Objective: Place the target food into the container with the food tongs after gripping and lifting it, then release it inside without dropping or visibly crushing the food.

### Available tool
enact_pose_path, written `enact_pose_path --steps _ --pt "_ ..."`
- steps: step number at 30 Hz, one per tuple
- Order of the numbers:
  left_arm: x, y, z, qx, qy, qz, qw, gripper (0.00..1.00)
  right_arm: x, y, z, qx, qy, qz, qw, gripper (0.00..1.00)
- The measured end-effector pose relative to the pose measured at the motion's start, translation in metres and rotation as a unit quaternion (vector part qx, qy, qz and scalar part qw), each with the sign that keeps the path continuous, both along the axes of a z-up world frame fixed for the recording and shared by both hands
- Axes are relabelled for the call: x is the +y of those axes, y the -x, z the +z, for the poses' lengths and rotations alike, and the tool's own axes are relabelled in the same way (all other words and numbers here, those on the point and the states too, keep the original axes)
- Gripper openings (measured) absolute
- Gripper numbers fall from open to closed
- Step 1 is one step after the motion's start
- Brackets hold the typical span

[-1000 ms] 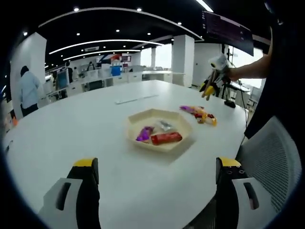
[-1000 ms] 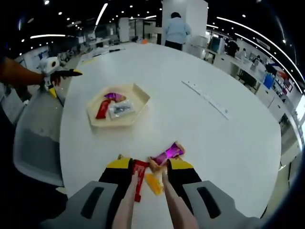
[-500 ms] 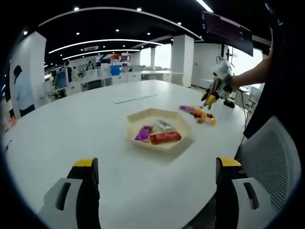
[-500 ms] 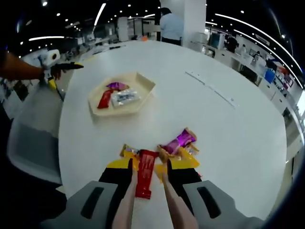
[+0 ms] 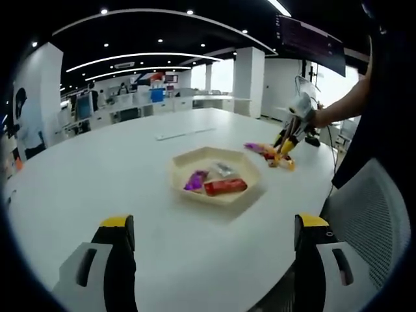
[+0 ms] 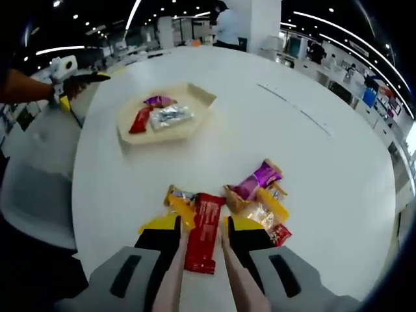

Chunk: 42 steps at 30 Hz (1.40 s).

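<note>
While three wrapped snacks already lie in the cream tray (image 6: 195, 96), the job looks only partly done, since a heap of packets sits on the white counter (image 6: 338, 195) well apart from the tray, on the side nearer the right tool.

Seen from the right gripper view, the right tool (image 6: 200, 237) carries pale tongs (image 6: 231, 279) between its jaws. A red snack bar (image 6: 203, 233) lies between the tong tips, which sit close against its long sides. Whether they already pinch it, or whether it is off the counter, cannot be told. Just beside the bar, further from the tray, lie a purple packet (image 6: 257, 180) and yellow and orange packets (image 6: 263, 209).

From the left gripper view, the left tool (image 5: 211, 237) hangs wide open over the counter on the opposite side of the tray, holding nothing.

Left to do, by my judgement: secure the bar, lift it, carry it over to the tray and let go gently inside.
</note>
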State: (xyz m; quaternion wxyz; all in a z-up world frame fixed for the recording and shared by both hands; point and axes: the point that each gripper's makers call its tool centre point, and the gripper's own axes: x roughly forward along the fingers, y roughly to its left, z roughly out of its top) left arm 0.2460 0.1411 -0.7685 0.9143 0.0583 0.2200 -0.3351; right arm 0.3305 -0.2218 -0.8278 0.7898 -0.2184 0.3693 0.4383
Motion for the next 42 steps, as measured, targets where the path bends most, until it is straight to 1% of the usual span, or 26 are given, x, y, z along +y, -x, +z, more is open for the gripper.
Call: enact_pose_path --steps 1,3,4,5,7,11,15,19,25,29,33,34,35,36,38,40,42 --pt "-0.001 0.000 0.000 0.000 0.000 0.000 1.0000 1.00 0.001 0.000 0.000 0.000 -0.001 0.001 1.0000 0.28" --pt "-0.001 0.001 0.000 0.000 -0.001 0.000 1.0000 1.00 -0.001 0.000 -0.005 -0.014 0.022 0.017 0.9995 0.26" --pt "-0.002 0.001 0.000 0.000 -0.001 0.000 1.0000 1.00 0.004 0.000 -0.002 -0.015 0.009 0.014 0.9997 0.25" --pt "-0.003 0.001 0.001 0.000 -0.002 -0.001 1.0000 1.00 0.003 -0.001 -0.003 -0.008 0.014 0.007 0.9999 0.24" --pt "-0.004 0.002 0.000 0.004 -0.002 -0.001 1.0000 1.00 0.001 -0.004 -0.004 -0.010 0.022 0.007 0.9997 0.22" --pt "-0.006 0.003 0.000 0.005 -0.005 -0.003 1.0000 1.00 -0.001 -0.004 -0.004 -0.005 0.018 -0.001 0.9998 0.21" --pt "-0.008 0.003 0.002 0.003 -0.002 -0.003 1.0000 1.00 -0.001 -0.004 -0.004 -0.006 0.021 0.000 0.9998 0.21" --pt "-0.007 0.002 0.006 -0.002 0.003 0.004 1.0000 1.00 -0.001 -0.004 -0.004 -0.001 0.018 0.001 0.9998 0.22" --pt "-0.007 0.002 0.009 -0.010 -0.001 0.002 1.0000 1.00 0.000 -0.003 -0.004 -0.003 0.022 0.005 0.9997 0.22" --pt "-0.015 0.009 0.007 -0.011 -0.010 -0.024 0.9996 1.00 -0.001 -0.003 -0.004 -0.004 0.022 0.003 0.9997 0.22" --pt "-0.016 0.010 0.005 -0.007 -0.015 -0.026 0.9995 1.00 -0.003 -0.006 -0.004 0.006 0.013 -0.006 0.9999 0.22" --pt "-0.015 0.009 0.005 -0.007 -0.015 -0.024 0.9996 1.00 -0.003 -0.005 -0.002 0.024 -0.006 -0.029 0.9993 0.22" --pt "-0.014 0.008 0.005 -0.007 -0.015 -0.020 0.9997 1.00 -0.004 -0.007 -0.001 0.035 -0.014 -0.048 0.9982 0.22" --pt "-0.013 0.008 0.005 -0.006 -0.013 -0.018 0.9997 1.00 -0.006 -0.009 -0.001 0.033 -0.014 -0.048 0.9982 0.22" --pt "-0.012 0.007 0.005 -0.006 -0.013 -0.015 0.9998 1.00 -0.007 -0.008 -0.002 0.026 -0.003 -0.034 0.9991 0.22" --pt "-0.011 0.006 0.005 -0.006 -0.012 -0.014 0.9998 1.00 -0.006 -0.004 0.000 0.026 0.002 -0.023 0.9994 0.22" --pt "-0.010 0.005 0.005 -0.006 -0.011 -0.011 0.9999 1.00 -0.006 -0.005 0.005 0.023 0.005 -0.019 0.9996 0.22"
